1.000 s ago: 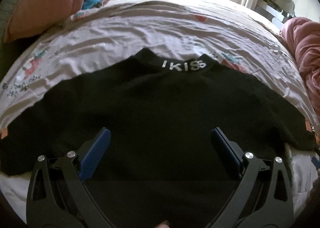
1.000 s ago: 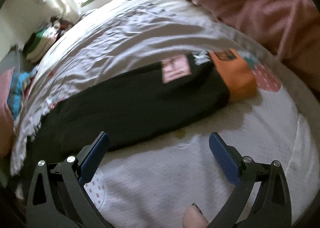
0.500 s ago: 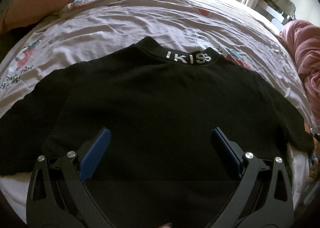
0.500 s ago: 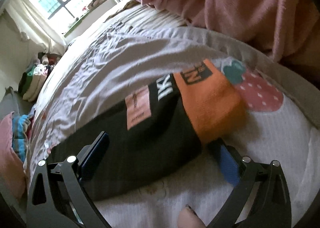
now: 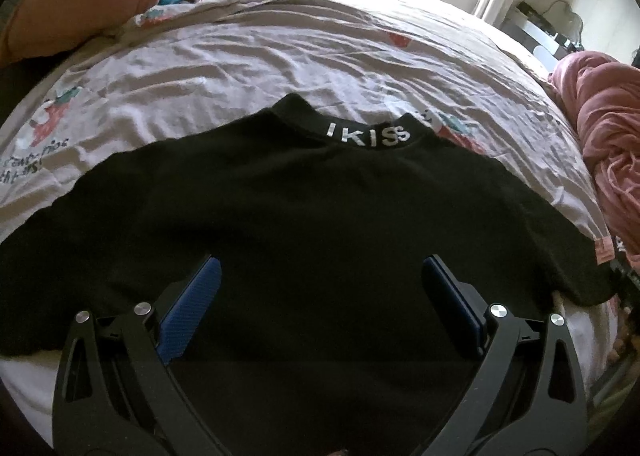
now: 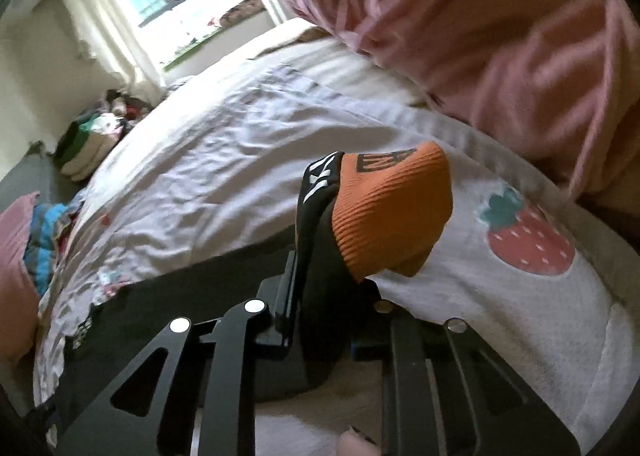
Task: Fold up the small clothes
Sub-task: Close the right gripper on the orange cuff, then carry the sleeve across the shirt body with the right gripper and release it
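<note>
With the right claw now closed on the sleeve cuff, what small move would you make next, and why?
Probably carry the right claw inward, laying the sleeve across the black sweater. It grips just behind the orange cuff, the sweater lies flat, and the left claw hangs open above it.

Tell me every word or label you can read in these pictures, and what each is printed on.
"IKISS": white letters on the collar of the black sweater.
Handwritten-style print on the bedsheet, far left: too distorted to read.
Black lettering on the orange cuff, which the right gripper clamps: blurred, unreadable.
White letters on the black band beside the cuff: blurred, unreadable.
</note>
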`<act>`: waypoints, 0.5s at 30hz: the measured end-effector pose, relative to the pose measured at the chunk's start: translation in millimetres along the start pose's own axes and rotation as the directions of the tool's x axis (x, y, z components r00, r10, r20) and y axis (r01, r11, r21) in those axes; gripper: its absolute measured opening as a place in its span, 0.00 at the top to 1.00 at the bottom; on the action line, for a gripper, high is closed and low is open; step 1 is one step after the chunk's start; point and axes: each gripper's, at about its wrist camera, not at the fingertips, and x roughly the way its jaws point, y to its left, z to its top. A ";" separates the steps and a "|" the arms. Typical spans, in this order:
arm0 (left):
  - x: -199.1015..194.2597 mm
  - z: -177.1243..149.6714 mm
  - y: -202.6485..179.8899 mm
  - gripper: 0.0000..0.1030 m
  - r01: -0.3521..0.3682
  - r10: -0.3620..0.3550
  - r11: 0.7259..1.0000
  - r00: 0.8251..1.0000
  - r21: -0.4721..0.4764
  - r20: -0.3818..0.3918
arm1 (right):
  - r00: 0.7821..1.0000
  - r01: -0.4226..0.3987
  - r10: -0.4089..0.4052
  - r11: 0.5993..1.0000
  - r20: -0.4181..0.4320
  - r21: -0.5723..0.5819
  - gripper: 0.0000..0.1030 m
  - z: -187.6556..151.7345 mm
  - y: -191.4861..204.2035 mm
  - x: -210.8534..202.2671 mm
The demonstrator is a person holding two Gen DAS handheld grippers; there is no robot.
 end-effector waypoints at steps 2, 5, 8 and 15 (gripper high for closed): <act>-2.5 0.8 0.2 0.09 -0.003 0.003 1.000 1.000 0.000 0.006 | 1.000 -0.030 0.031 0.999 0.008 -0.030 0.83 2.1 15.0 -6.7; -6.9 0.9 0.2 0.09 -0.008 0.008 1.000 1.000 0.000 0.012 | 0.997 -0.068 0.070 0.994 0.021 -0.085 0.83 4.5 37.5 -17.8; -12.6 1.2 1.0 0.09 -0.009 0.009 1.000 1.000 -0.006 0.017 | 0.993 -0.108 0.112 0.986 0.025 -0.126 0.84 5.3 59.2 -28.6; -31.8 5.2 11.7 0.09 0.019 -0.017 0.999 0.999 -0.042 0.039 | 0.982 -0.181 0.189 0.962 0.019 -0.207 0.84 -1.8 104.4 -48.6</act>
